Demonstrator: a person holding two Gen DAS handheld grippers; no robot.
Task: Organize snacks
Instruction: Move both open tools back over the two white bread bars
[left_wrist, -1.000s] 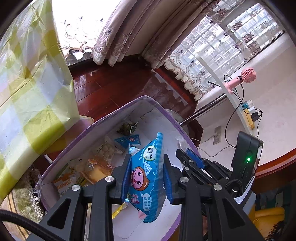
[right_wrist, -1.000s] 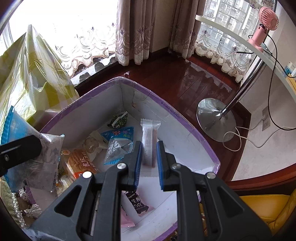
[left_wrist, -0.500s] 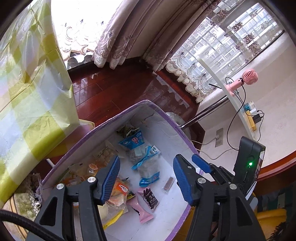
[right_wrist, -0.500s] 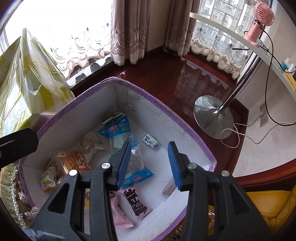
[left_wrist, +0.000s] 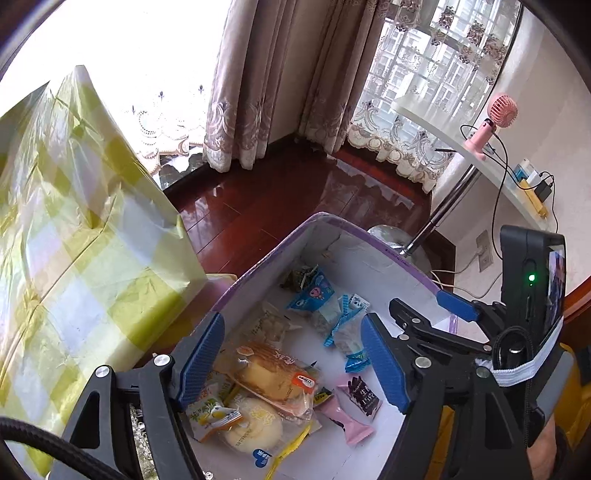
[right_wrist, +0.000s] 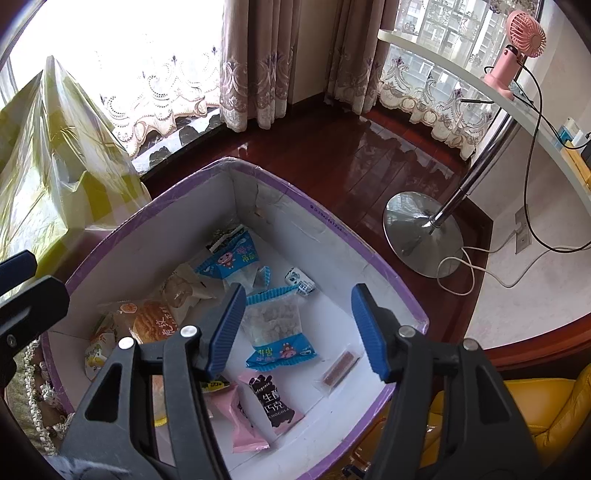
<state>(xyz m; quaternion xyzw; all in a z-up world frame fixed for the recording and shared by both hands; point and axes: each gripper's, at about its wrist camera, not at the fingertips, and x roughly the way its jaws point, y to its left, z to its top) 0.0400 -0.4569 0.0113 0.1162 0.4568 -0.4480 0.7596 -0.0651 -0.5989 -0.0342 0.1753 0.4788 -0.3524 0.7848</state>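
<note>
Snacks lie loose in the purple-rimmed box (right_wrist: 384, 264); the blue packet (right_wrist: 277, 334) on its floor looks light, soft and crinkly, best pinched by a crimped end. Both tools tilt steeply down over it: left gripper (left_wrist: 291, 363) and right gripper (right_wrist: 297, 328) have just been spreading, nothing between their jaws.

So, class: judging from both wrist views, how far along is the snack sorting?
Done: many snacks lie in the purple-rimmed box, among them a blue packet and a thin brown bar. In hand: nothing; the left tool and right tool have just been opening and are empty. Left: no loose snacks show outside the box.
</note>
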